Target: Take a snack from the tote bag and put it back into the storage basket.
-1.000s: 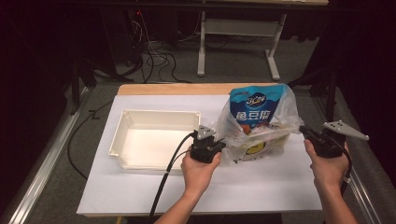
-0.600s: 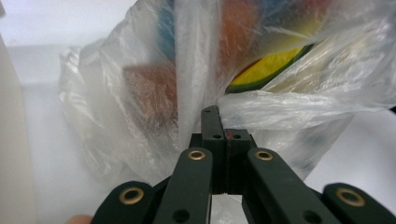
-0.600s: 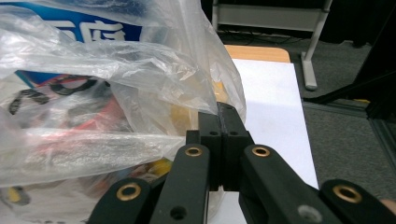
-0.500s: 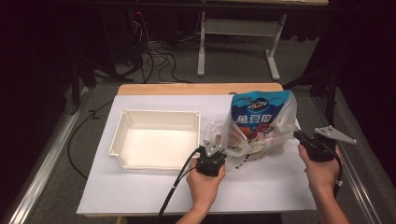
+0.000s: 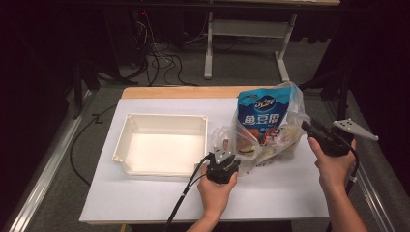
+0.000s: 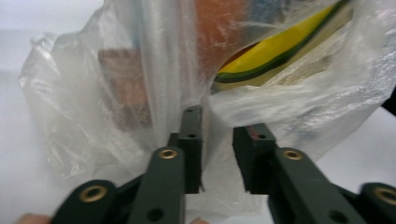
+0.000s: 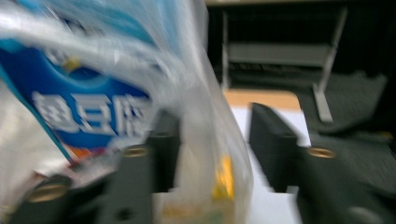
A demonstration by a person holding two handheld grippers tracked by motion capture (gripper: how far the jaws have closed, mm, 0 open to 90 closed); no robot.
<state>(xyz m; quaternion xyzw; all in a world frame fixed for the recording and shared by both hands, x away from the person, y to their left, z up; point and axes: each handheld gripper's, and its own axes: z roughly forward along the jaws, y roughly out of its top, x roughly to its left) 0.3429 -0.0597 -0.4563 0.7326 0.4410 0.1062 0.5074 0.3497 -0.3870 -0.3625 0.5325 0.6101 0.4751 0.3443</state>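
A clear plastic bag [image 5: 283, 140] stuffed with snack packs stands on the white table [image 5: 145, 198], a tall blue pack [image 5: 258, 113] upright inside it. My left gripper [image 5: 226, 153] is low at the bag's near left corner. Its jaws have just been opening and stand slightly apart, with loose bag film [image 6: 116, 93] between them [image 6: 218, 125]. My right gripper [image 5: 309, 127] is at the bag's right edge. Its jaws have just been opening too and stand apart [image 7: 215, 140], with bag film hanging between them beside the blue pack [image 7: 84, 107].
An empty white tray [image 5: 164, 117] lies on the table left of the bag, close to my left hand. Bare table runs along the near edge. Beyond the far wooden edge [image 5: 179, 92] are floor cables and a desk frame [image 5: 251, 29].
My left hand has come down and toward the near edge, to the bag's lower left corner. The bag has slumped a little. My right hand has shifted slightly along the bag's right side.
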